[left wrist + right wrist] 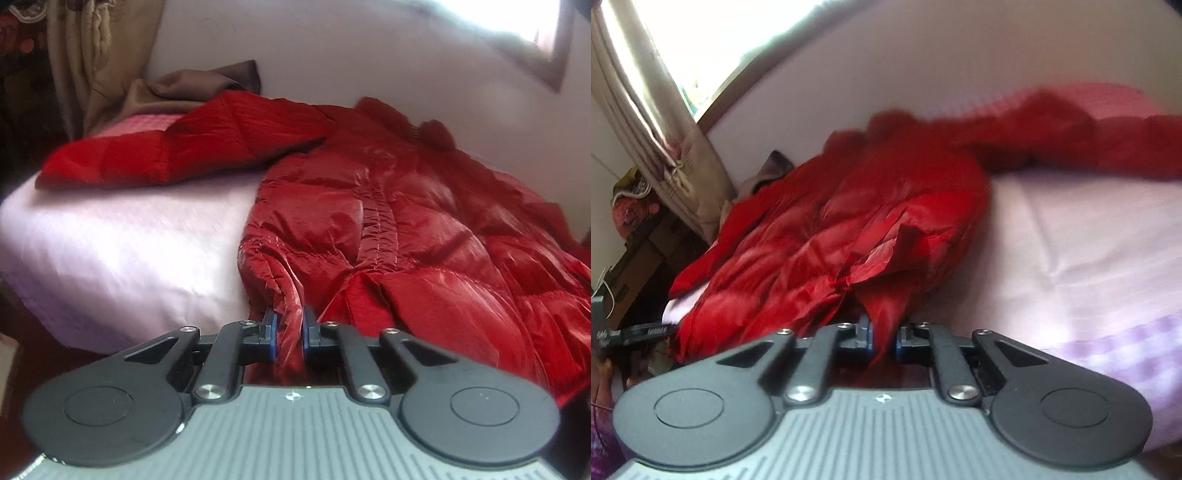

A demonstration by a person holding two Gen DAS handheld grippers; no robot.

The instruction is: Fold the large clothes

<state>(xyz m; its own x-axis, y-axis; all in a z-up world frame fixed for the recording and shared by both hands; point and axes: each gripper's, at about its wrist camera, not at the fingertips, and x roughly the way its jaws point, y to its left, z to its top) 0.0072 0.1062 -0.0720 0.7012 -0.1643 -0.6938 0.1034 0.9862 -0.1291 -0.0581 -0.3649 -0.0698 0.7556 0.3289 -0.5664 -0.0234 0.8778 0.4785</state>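
Bed [122, 240]: covered in a pink sheet, set against a pale wall [369, 55]. Red jacket [388, 206]: spread across the bed, one sleeve [177, 147] laid out to the far left in the left wrist view. Curtain [646, 110]: hung by the window. Left gripper [289, 334]: clamped on the jacket's near hem. Right gripper [885, 338]: clamped on a bunched fold of the near hem.

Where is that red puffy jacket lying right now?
The red jacket lies spread on the pink bed beside the wall, its near hem pinched by the left gripper and right gripper.
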